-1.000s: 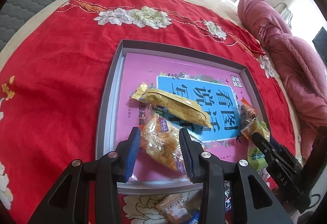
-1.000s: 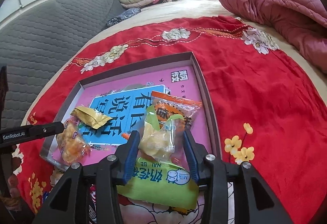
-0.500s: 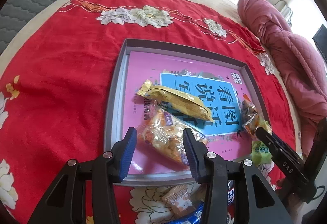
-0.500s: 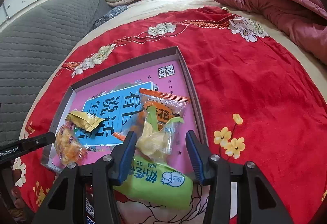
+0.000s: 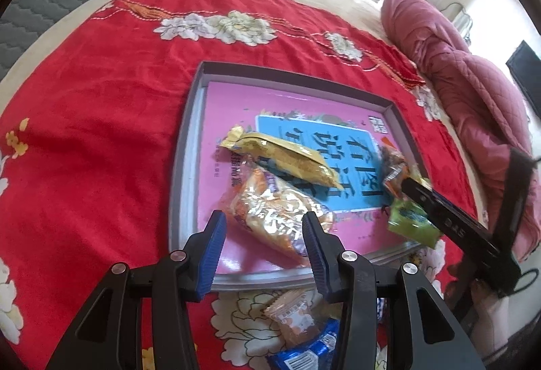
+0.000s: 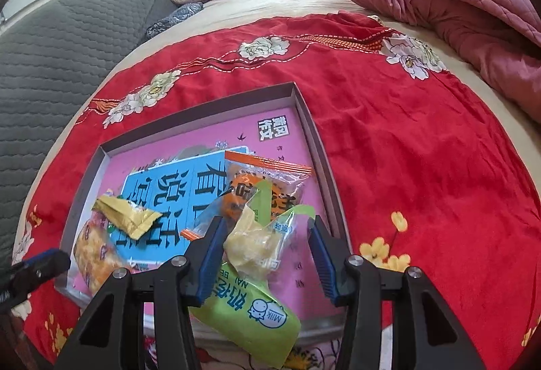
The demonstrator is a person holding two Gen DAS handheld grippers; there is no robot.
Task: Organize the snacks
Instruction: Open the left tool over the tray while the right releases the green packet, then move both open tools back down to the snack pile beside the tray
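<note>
We are collecting snacks in the grey tray [image 5: 184,167]. Left gripper [image 5: 263,245] is hanging released over the orange puffed-snack bag [image 5: 274,218] at the tray's near edge; right gripper [image 6: 267,255], also released, over the yellow-green packet [image 6: 260,241] inside the tray's near-right corner.

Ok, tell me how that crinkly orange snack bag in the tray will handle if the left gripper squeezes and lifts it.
The orange snack bag looks puffy and foil-shiny, so it would probably crumple and feel light. Its glossy film may slip against the pads. The lumpy contents look brittle, so a hard squeeze could crush them.
</note>
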